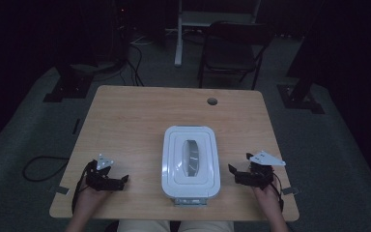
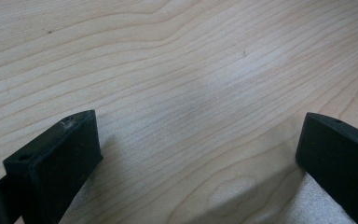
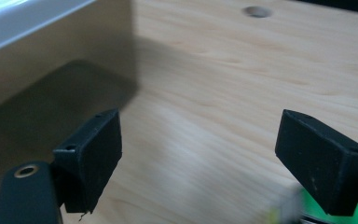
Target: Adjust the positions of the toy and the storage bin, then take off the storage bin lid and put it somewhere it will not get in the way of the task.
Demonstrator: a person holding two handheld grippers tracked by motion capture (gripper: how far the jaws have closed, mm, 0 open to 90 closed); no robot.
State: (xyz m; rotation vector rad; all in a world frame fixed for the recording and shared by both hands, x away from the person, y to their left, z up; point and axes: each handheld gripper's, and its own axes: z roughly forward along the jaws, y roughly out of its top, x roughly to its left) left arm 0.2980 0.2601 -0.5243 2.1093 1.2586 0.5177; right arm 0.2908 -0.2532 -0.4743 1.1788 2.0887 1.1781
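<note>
A white plastic box (image 1: 191,162) with a closed lid and a grey handle recess lies on the wooden table (image 1: 135,125), near its front edge. My left gripper (image 1: 124,180) rests low on the table to the box's left, pointing toward it, apart from it. In the left gripper view the left gripper (image 2: 198,149) is open over bare wood. My right gripper (image 1: 232,170) sits to the box's right, also aimed at it. In the right gripper view the right gripper (image 3: 198,149) is open and empty, with the box's side wall (image 3: 51,60) close at the left.
A round cable hole (image 1: 212,101) pierces the table at the back; it is also visible as the hole (image 3: 256,11). Behind the table stand a dark chair (image 1: 232,48) and equipment stands. A cable loop (image 1: 38,166) lies on the floor at the left.
</note>
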